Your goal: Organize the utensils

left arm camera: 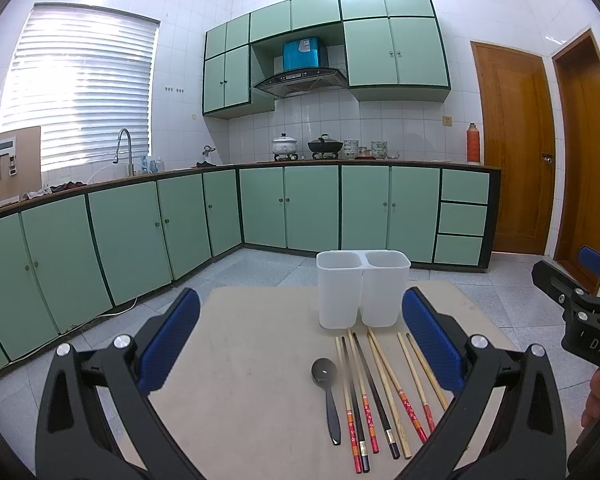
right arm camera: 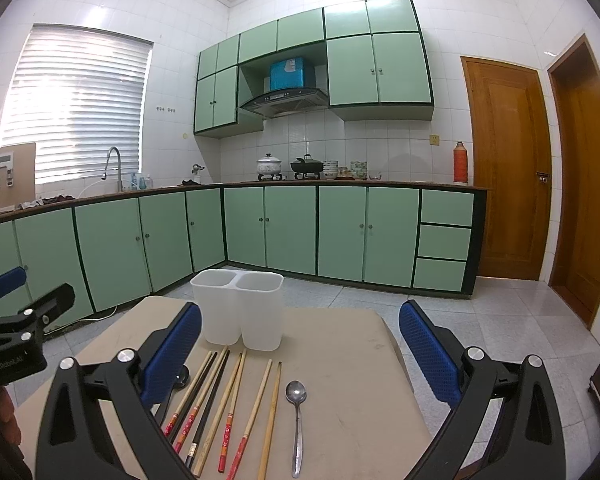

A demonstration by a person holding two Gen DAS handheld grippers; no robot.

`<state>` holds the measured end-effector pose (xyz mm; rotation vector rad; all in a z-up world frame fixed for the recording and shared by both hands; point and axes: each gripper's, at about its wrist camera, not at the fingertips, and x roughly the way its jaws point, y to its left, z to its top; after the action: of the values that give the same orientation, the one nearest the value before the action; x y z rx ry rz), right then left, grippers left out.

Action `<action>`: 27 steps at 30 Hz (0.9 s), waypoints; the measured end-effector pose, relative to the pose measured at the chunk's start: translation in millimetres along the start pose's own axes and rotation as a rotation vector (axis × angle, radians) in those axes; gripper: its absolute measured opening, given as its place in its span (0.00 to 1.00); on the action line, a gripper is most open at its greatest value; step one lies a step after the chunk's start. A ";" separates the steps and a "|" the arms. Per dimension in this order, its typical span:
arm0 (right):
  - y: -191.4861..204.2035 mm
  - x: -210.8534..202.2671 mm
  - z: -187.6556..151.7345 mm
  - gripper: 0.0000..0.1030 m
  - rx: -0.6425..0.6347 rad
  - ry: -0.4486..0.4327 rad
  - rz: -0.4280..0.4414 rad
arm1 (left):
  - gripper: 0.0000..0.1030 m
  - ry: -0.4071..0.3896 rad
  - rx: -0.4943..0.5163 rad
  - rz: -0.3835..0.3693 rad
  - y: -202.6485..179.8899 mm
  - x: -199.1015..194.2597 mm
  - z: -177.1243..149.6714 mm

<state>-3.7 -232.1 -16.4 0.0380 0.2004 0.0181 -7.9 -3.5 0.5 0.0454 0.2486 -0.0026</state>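
A white two-compartment holder [left arm camera: 362, 288] stands at the far side of a beige table [left arm camera: 252, 380]; it also shows in the right wrist view [right arm camera: 240, 308]. In front of it lie several chopsticks [left arm camera: 380, 392], also in the right wrist view [right arm camera: 228, 408]. A black spoon [left arm camera: 327, 392] lies left of them, and a steel spoon [right arm camera: 297, 420] lies to their right. My left gripper [left arm camera: 300, 344] is open above the table, empty. My right gripper [right arm camera: 300, 348] is open and empty above the utensils.
Green kitchen cabinets [left arm camera: 140, 232] run along the left and back walls, with a sink tap [left arm camera: 125, 148] and pots [left arm camera: 286, 146] on the counter. Wooden doors [left arm camera: 512, 152] stand at the right. Tiled floor surrounds the table.
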 end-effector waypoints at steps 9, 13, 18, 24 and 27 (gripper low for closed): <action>0.4 0.2 -0.4 0.94 0.000 -0.001 0.000 | 0.95 -0.002 0.001 0.000 0.2 -0.7 0.2; 0.0 -0.1 -0.3 0.94 0.000 -0.001 0.000 | 0.95 -0.003 0.000 -0.001 0.9 -0.9 0.2; 0.7 0.3 -0.8 0.94 0.000 -0.002 0.000 | 0.95 -0.004 0.000 -0.001 1.0 -1.2 0.0; -1.1 -2.0 3.4 0.94 -0.001 -0.002 -0.001 | 0.95 -0.004 0.000 0.000 1.6 -1.5 0.3; -1.8 -2.8 4.2 0.94 0.000 -0.003 0.000 | 0.95 -0.005 0.000 0.000 1.3 -1.6 0.6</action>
<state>-5.5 -234.0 -11.8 0.0382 0.1976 0.0176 -9.3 -2.2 1.6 0.0451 0.2436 -0.0026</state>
